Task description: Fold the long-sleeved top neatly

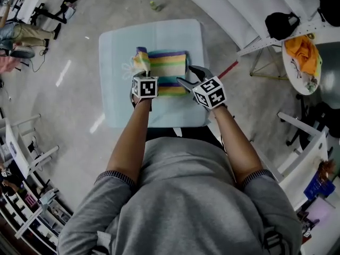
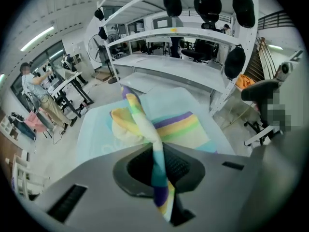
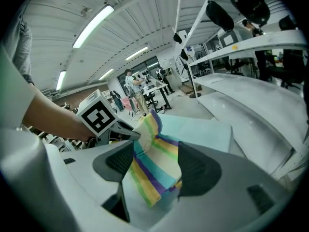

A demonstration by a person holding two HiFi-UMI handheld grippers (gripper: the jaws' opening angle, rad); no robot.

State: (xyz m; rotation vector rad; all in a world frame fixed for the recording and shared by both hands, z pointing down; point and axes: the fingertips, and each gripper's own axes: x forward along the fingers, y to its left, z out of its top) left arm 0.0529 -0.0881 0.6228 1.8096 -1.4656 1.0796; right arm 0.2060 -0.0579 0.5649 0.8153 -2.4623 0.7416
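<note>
Risk is mostly slip: left gripper [image 2: 161, 170] has its jaws clamped on a thin twisted strand of the striped long-sleeved top [image 1: 167, 68], and right gripper [image 3: 157, 168] has its jaws pinched on a wider bunched fold. The rest lies part-folded on the blue counter [image 1: 117, 52], upper centre of the head view. That strand could pull free or carry its twist into the fold, and uneven pull could drag the stack off square.

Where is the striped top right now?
Head view, centre: striped top on the pale blue table, its near corners in the left hand-held gripper and right hand-held gripper.
</note>
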